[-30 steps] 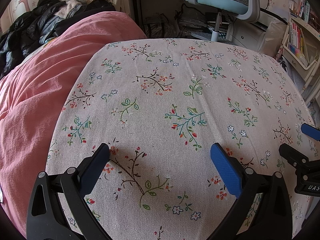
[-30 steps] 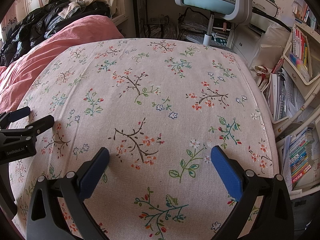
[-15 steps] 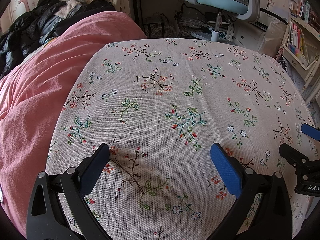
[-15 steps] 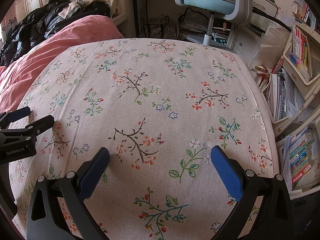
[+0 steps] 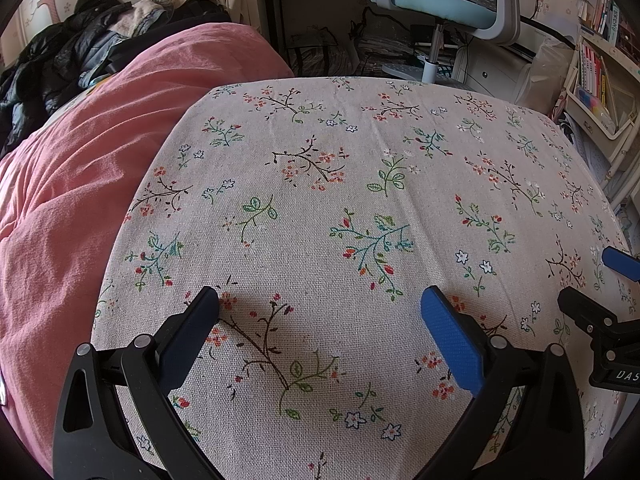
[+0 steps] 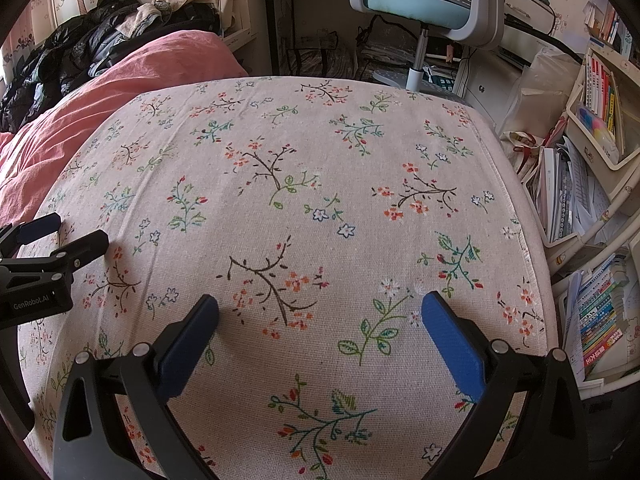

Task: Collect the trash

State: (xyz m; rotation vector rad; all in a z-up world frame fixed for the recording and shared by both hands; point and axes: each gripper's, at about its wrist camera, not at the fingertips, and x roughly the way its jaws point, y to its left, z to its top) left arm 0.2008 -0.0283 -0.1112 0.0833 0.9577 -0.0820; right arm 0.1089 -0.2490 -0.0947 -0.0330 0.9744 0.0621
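1. Left gripper (image 5: pixel 320 312): jaws spread wide, nothing between the blue pads, poised low over the near edge of the floral cloth (image 5: pixel 360 200). Its shadow falls on the fabric just under the left pad.
2. Right gripper (image 6: pixel 320 314): likewise released and empty, over the near edge toward the right side. The two tools sit side by side, apart; each shows at the margin of the other's view.
3. Task item: no trash visible anywhere on the cloth, from the near edge to the far edge or at either far corner. No bin or bag for collecting it can be made out for certain either.
4. Left edge: pink duvet (image 5: pixel 80 180) abuts the cloth; dark clothes (image 5: pixel 60 60) are piled beyond it.
5. Right edge: shelves of books and papers (image 6: pixel 592 208) just beside it.
6. Past the far edge: swivel chair (image 6: pixel 420 4).
7. Judgement on step: a bare cloth with two empty grippers fits either trash not yet located in these views or a surface already cleared. The pictures do not settle which, so no next move is logged.
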